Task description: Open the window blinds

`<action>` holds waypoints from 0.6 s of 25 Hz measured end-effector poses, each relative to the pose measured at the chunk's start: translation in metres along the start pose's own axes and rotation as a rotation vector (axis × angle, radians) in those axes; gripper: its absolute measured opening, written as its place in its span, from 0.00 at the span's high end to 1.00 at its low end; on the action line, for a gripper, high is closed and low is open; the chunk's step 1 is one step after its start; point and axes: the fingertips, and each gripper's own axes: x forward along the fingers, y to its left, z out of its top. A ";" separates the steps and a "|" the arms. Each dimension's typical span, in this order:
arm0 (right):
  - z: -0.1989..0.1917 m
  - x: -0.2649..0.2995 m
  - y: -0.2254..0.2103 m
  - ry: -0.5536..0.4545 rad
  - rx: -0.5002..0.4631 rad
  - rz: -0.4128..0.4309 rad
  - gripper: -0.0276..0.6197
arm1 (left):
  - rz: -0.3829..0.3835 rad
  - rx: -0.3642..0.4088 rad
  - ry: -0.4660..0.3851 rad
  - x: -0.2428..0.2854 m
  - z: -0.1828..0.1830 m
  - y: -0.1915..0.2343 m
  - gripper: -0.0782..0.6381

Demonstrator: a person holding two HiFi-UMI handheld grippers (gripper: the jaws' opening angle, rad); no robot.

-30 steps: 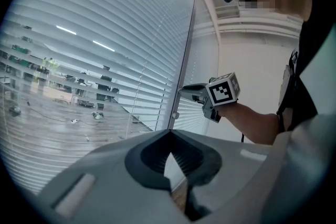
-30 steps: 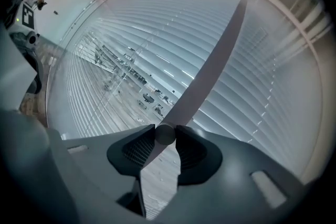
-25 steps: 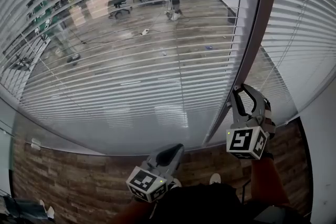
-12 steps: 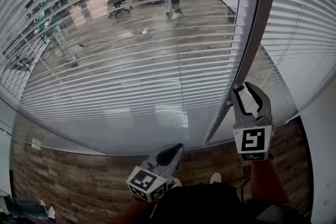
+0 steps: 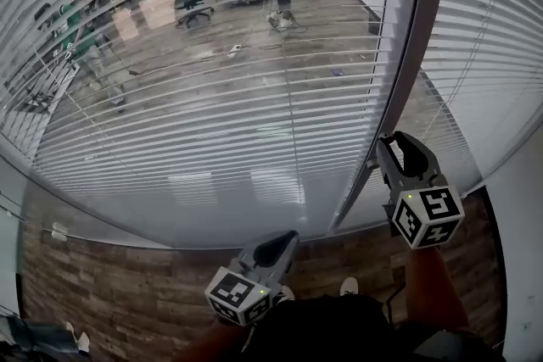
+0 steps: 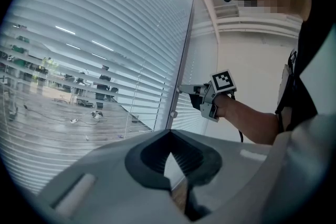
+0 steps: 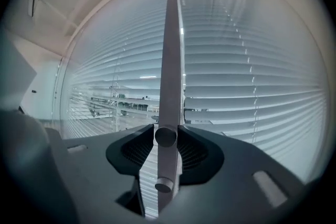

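Observation:
White slatted blinds (image 5: 212,114) hang behind glass, and an office floor shows through the gaps. A grey frame post (image 5: 413,55) splits the left pane from the right blind (image 5: 501,38). My right gripper (image 5: 393,145) reaches level to the post's lower part. In the right gripper view a small round knob (image 7: 166,136) on the post (image 7: 170,60) sits between the pads of my right gripper (image 7: 166,137). The jaws have just been closing on it. A second knob (image 7: 163,184) lies below. My left gripper (image 5: 276,246) hangs low, shut and empty, away from the window.
Brown wood-look flooring (image 5: 127,301) runs under the window sill. A white wall (image 5: 522,208) closes in at the right. The left gripper view shows the person's forearm (image 6: 252,118) stretched toward the post, with the right gripper (image 6: 184,89) at its end.
My right gripper has rolled clockwise about its own axis at the post; its marker cube swung to the right. The left gripper stayed still. The slats look the same.

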 end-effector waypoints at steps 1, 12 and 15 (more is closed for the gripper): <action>-0.001 0.001 0.000 0.003 0.016 0.003 0.70 | 0.002 0.001 -0.001 0.000 0.000 0.000 0.89; -0.004 0.002 0.001 0.027 -0.035 -0.006 0.72 | 0.010 0.003 -0.003 -0.002 0.002 0.001 0.89; -0.004 0.001 0.002 0.039 -0.113 -0.022 0.72 | 0.011 0.001 0.003 -0.002 0.002 0.000 0.89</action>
